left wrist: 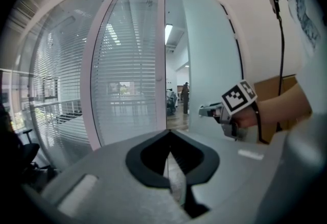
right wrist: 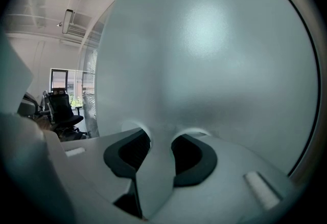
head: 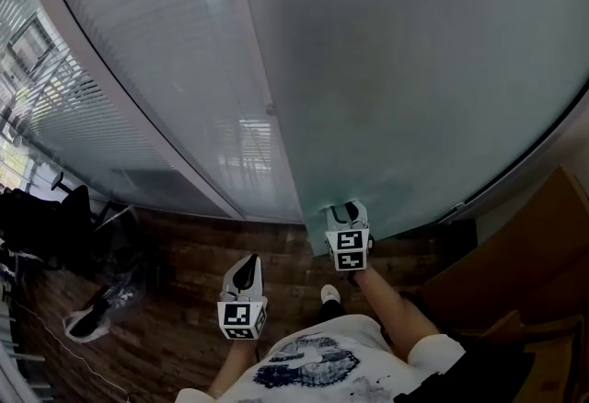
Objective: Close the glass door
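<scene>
Frosted glass door stands ajar ahead, its free edge clamped in the right claw. Left claw hangs pinched together, empty. Heavy, stiff and slick, I'd guess: hold that edge, swing gently.

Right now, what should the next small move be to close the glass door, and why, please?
Probably swing the right tool, clamped on the free edge of the glass door, slightly toward the frame post: the left gripper view shows an open gap between them. The left tool is shut, empty.
</scene>
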